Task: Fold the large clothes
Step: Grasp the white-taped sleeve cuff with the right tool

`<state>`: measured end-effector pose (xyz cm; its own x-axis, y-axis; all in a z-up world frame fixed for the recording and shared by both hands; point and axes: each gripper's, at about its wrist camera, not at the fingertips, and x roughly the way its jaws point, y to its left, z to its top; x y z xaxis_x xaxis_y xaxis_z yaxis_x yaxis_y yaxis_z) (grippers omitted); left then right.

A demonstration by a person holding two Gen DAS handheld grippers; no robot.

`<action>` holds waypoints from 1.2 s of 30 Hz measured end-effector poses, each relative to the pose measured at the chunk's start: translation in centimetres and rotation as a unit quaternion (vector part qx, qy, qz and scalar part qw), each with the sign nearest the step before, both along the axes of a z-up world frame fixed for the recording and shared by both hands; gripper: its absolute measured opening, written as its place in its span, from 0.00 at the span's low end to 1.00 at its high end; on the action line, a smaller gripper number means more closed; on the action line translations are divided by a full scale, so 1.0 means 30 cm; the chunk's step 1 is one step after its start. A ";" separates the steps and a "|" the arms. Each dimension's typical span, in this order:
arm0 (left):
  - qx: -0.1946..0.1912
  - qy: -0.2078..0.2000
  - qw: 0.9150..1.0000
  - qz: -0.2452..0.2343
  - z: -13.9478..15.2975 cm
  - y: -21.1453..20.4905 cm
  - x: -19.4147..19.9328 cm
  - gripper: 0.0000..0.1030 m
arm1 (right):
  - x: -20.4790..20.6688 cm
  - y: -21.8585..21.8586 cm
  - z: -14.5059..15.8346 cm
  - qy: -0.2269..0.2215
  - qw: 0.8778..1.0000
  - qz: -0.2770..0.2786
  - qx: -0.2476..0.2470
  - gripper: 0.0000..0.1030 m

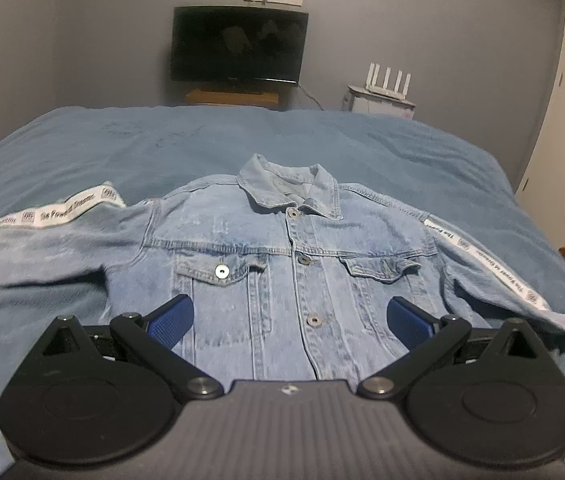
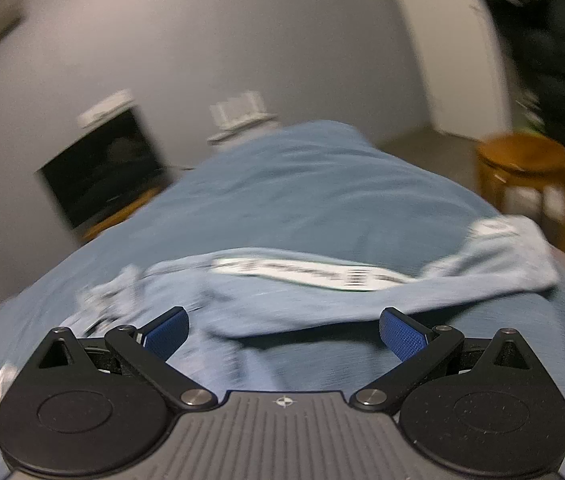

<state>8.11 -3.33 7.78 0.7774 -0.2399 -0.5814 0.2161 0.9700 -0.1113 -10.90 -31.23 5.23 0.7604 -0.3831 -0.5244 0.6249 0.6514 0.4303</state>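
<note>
With both my left gripper (image 1: 290, 322) and right gripper (image 2: 284, 330) spread wide and empty, the denim jacket (image 1: 294, 264) lies face-up mid-bed, and its sleeve (image 2: 322, 280) near the bed's right edge could slide off if I pinch it loosely

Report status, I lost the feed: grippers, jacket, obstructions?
Left gripper open, empty. Right gripper open, above sleeve. Denim jacket flat on bed, unfolded. Nothing blocking.
</note>
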 end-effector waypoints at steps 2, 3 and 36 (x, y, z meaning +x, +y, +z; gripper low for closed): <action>0.023 -0.001 1.000 -0.002 -0.036 -0.024 0.037 1.00 | -0.022 -0.092 -0.041 -0.007 0.998 -0.032 0.053 1.00; 0.032 0.003 0.999 -0.003 -0.061 -0.030 0.049 1.00 | -0.036 -0.135 -0.067 -0.017 0.995 -0.046 0.087 1.00; -0.021 0.154 0.988 -0.014 -0.428 0.021 0.216 1.00 | 0.119 -0.376 -0.359 -0.109 0.935 -0.300 0.157 0.16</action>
<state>14.57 -2.70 -5.08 0.5577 -0.2872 -0.7788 0.1924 0.9574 -0.2153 -7.32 -42.53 -5.55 0.5604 -0.6278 -0.5402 0.7121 0.0322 0.7013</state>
